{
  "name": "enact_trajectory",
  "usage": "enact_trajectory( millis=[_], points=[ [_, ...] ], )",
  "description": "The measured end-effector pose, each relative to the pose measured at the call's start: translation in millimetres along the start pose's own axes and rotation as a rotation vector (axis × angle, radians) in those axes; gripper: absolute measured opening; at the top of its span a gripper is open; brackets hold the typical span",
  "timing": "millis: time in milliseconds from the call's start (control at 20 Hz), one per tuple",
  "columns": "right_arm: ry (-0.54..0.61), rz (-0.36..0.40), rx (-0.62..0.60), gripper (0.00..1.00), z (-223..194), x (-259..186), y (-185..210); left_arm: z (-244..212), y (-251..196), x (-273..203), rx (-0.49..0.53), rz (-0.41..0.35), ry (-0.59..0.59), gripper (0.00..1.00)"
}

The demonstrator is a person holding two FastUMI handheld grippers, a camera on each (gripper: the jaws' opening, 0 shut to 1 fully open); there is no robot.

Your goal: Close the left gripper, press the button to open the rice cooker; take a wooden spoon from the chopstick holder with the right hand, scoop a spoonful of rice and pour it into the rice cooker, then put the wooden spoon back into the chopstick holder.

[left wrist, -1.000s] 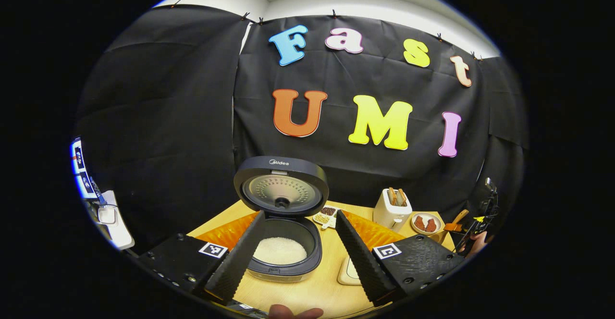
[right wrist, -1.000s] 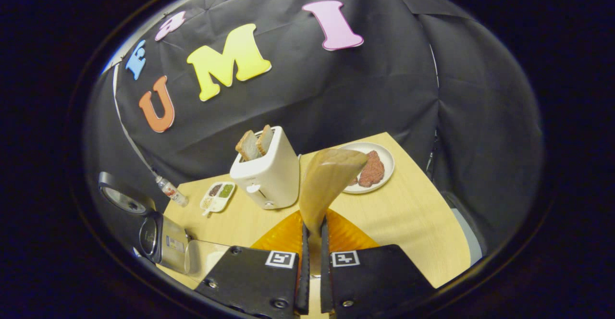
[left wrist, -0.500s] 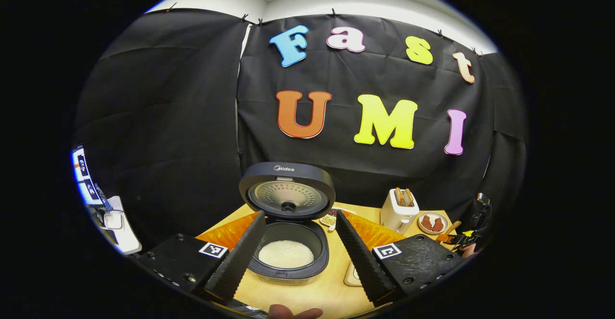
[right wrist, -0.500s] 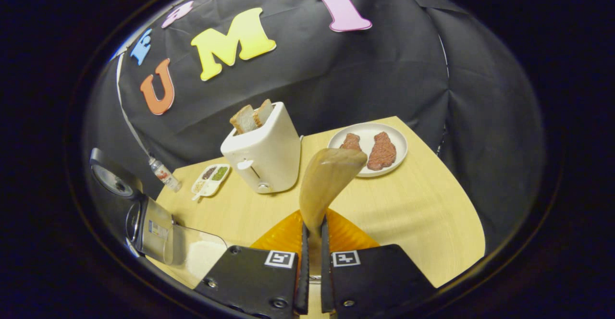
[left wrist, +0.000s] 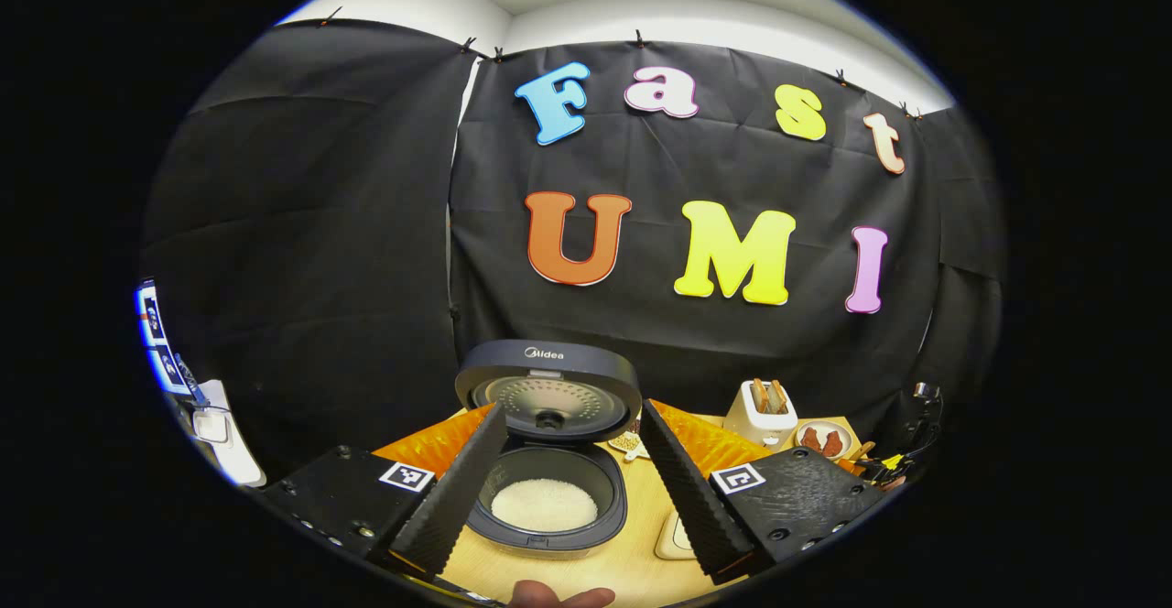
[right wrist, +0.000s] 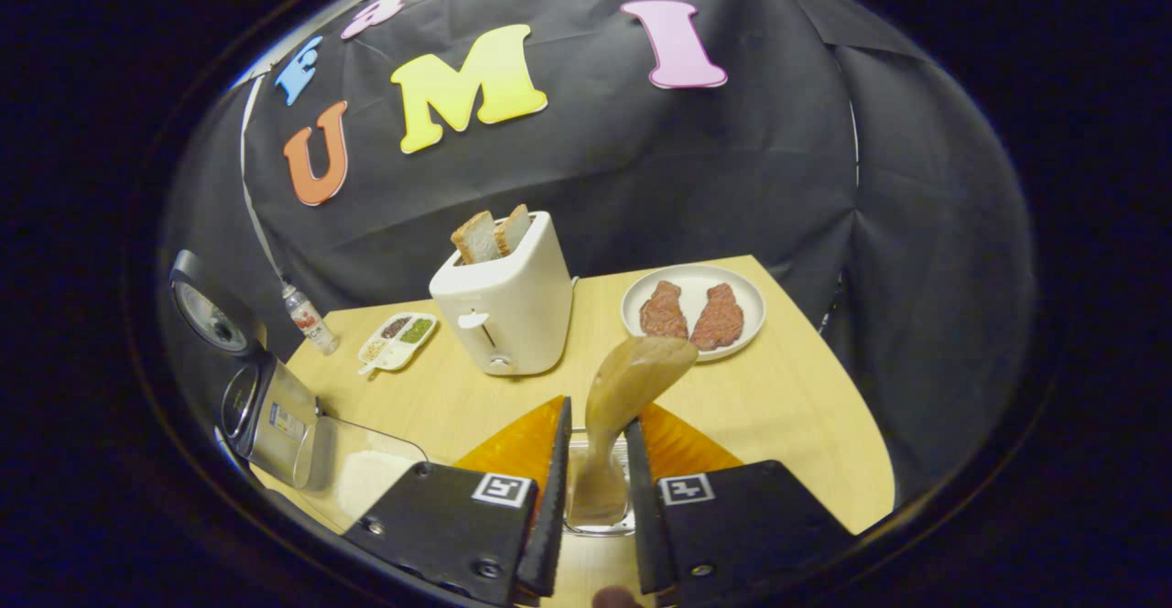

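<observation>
In the right gripper view, the right gripper (right wrist: 593,498) has its fingers parted a little, a gap showing on each side of the wooden spoon (right wrist: 632,379); they look to have let go of it. The spoon stands between them with its handle down in the clear chopstick holder (right wrist: 600,498) and its bowl tilted up to the right. Beyond it on the wooden table (right wrist: 806,407) stand a white toaster (right wrist: 502,301) holding two bread slices and, to its right, a plate (right wrist: 693,310) with two pieces of meat. A small seasoning tray (right wrist: 396,341) and a bottle (right wrist: 307,320) sit farther left, and a clear rice container (right wrist: 357,471) lies at the near left.

In the left gripper view, the left gripper (left wrist: 572,498) is wide open and holds nothing. Between its fingers stands the rice cooker (left wrist: 547,443), lid raised, with white rice in the pot.

The task looks nearly done. The risk lies in the withdrawal: if a finger brushes the leaning spoon while pulling back, it could drag the spoon out or tip the light holder. A straight retreat with the fingers opened wider would avoid that.
</observation>
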State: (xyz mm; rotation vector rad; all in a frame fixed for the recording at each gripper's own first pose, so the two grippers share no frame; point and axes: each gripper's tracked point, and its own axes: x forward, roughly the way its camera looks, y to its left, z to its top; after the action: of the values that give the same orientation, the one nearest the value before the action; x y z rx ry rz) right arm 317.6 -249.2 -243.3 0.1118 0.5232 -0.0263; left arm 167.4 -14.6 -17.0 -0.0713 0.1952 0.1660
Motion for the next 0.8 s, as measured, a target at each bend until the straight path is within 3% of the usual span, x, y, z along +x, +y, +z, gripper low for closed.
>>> enact_trajectory(
  millis=[50,100,150,200,350,450,500,550,600,700,750,800],
  points=[
    [-0.010,-0.008,-0.001,0.45,6.3,-6.3,-1.9,2.3,-0.7,3.5,-0.006,-0.008,-0.011,0.95],
    [-0.019,-0.019,0.002,0.59,11.8,-13.3,-4.8,4.5,0.3,6.3,-0.006,-0.015,-0.021,0.95],
    [-0.028,-0.033,0.004,0.58,17.1,-21.2,-7.7,6.8,2.1,9.8,-0.004,-0.020,-0.035,0.95],
    [-0.039,-0.046,0.005,0.65,23.9,-30.2,-10.1,10.5,3.5,12.3,-0.003,-0.024,-0.051,0.95],
    [-0.122,-0.075,0.002,0.65,58.3,-64.0,-10.1,22.7,7.3,21.7,-0.017,-0.043,-0.099,0.95],
    [-0.174,-0.088,-0.015,0.76,76.1,-88.1,-5.9,31.9,11.5,27.9,-0.037,-0.050,-0.130,0.94],
    [-0.197,-0.091,-0.032,0.90,84.1,-100.8,-2.0,37.2,14.2,31.9,-0.051,-0.053,-0.150,0.94],
    [-0.223,-0.096,-0.049,0.85,90.7,-113.1,1.1,41.7,16.6,37.7,-0.060,-0.057,-0.164,0.94],
    [-0.244,-0.099,-0.057,0.92,95.2,-125.1,4.5,44.4,19.8,44.5,-0.063,-0.058,-0.178,0.94],
    [-0.255,-0.086,-0.059,0.88,93.8,-148.8,15.0,47.0,25.1,61.4,-0.065,-0.060,-0.189,0.94],
    [-0.257,-0.081,-0.056,1.00,90.8,-157.3,18.8,46.1,26.3,69.2,-0.067,-0.065,-0.183,0.94],
    [-0.260,-0.090,-0.055,1.00,89.3,-167.4,18.8,46.5,27.3,76.8,-0.064,-0.071,-0.182,0.95]
  ],
)
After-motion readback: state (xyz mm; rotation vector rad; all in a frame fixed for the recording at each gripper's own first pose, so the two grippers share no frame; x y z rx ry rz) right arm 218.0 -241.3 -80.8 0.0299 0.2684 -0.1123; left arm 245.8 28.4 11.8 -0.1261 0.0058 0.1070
